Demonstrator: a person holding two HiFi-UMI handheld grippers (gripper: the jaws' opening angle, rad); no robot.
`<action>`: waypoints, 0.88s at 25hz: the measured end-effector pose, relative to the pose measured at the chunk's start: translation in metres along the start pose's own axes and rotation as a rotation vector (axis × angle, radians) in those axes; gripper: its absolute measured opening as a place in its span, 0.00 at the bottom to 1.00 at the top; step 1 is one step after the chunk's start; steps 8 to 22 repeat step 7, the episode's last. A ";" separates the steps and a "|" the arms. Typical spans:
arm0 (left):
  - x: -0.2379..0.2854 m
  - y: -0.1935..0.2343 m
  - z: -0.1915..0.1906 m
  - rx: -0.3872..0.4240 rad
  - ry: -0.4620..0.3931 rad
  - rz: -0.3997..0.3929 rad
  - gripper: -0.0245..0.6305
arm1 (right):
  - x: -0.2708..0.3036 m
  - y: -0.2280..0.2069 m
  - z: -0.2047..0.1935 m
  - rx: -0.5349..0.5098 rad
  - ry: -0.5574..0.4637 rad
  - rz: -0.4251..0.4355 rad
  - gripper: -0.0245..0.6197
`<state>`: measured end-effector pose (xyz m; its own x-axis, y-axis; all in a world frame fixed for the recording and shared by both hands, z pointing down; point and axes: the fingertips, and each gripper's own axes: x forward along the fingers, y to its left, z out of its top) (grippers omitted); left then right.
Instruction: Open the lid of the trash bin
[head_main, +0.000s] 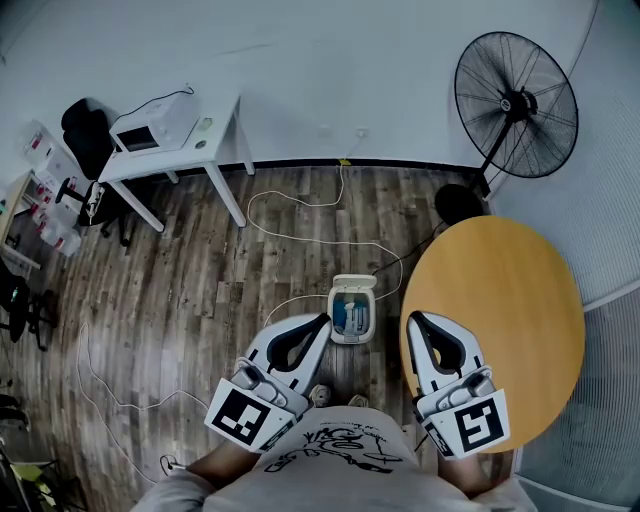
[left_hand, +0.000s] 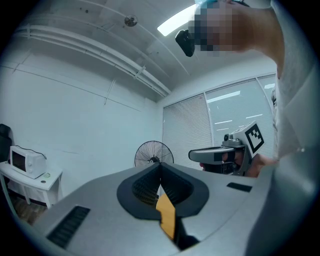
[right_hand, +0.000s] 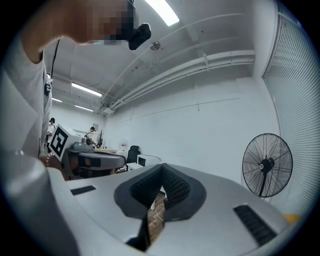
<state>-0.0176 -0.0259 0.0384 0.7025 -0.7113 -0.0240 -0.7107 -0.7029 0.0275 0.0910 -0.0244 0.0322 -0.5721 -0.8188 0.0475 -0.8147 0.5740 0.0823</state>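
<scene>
A small white trash bin (head_main: 353, 308) stands on the wooden floor just ahead of the person's feet. Blue shows in its middle and a white flap lies at its far end; I cannot tell how the lid stands. My left gripper (head_main: 325, 319) hangs level to the bin's left, jaws shut on nothing. My right gripper (head_main: 411, 318) hangs to the bin's right, over the round table's edge, also shut and empty. In both gripper views the black pads (left_hand: 150, 187) (right_hand: 172, 187) meet at the tip, and the bin is out of sight.
A round wooden table (head_main: 520, 300) fills the right side. A standing fan (head_main: 515, 90) is at the back right. A white table (head_main: 215, 150) carrying a microwave (head_main: 150, 128) stands at the back left. Cables (head_main: 300, 235) trail across the floor.
</scene>
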 end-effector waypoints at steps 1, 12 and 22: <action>0.000 0.000 0.000 -0.001 0.001 0.000 0.06 | 0.000 -0.001 0.000 0.002 0.001 -0.001 0.05; -0.004 -0.001 0.002 0.000 -0.006 -0.001 0.06 | -0.002 0.004 -0.001 0.011 0.004 -0.006 0.05; -0.004 -0.001 0.002 0.000 -0.006 -0.001 0.06 | -0.002 0.004 -0.001 0.011 0.004 -0.006 0.05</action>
